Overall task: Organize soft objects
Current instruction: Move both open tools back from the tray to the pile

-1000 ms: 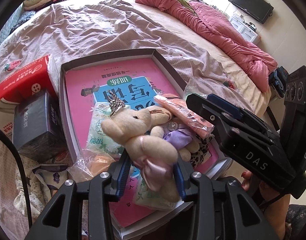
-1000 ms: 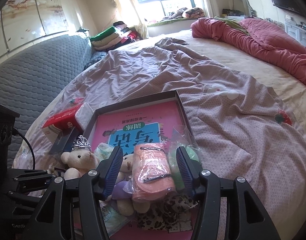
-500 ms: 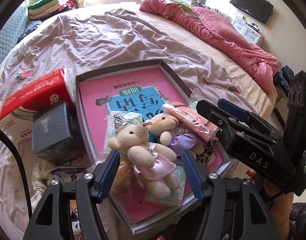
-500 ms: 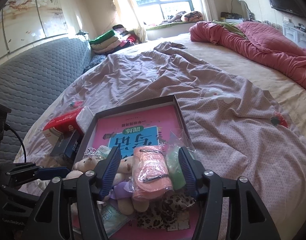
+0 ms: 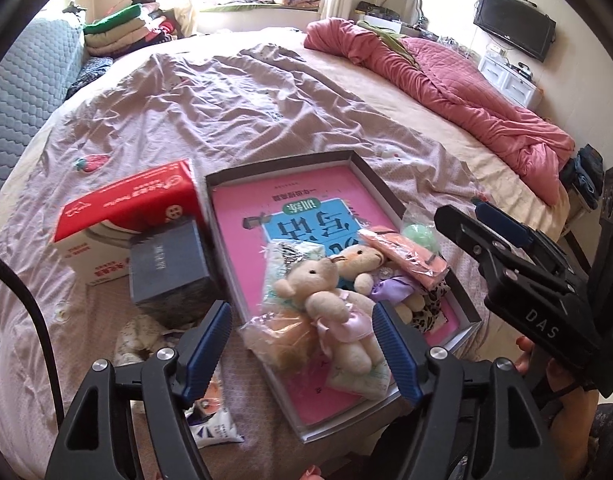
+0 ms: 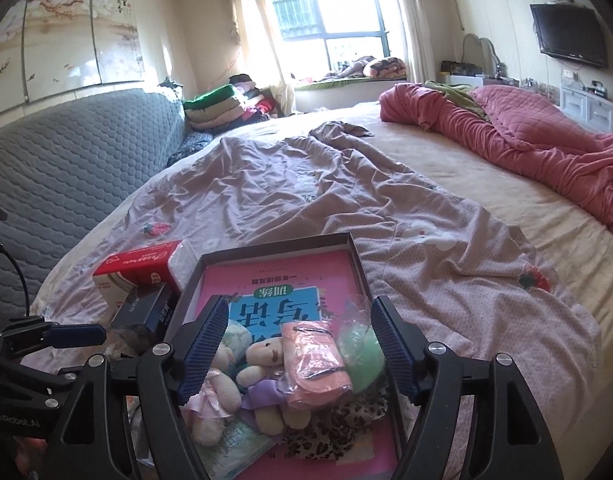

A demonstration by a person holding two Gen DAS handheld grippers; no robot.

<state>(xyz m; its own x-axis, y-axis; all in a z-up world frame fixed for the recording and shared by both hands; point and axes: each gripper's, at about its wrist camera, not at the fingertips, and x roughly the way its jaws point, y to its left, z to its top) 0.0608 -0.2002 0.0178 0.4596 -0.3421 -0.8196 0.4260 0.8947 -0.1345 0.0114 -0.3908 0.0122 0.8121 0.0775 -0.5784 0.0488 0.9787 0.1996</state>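
L gripper: jaws wide apart, just been opening, nothing gripped; pink-dress bear lies loose between and below pads, on tray. R gripper: jaws also spread, just been opening, empty; pink pouch in bag rests below on pile. Purple-dress bear, green puff, leopard cloth all in tray on pink book. Red tissue box + dark box beside tray, on bed.
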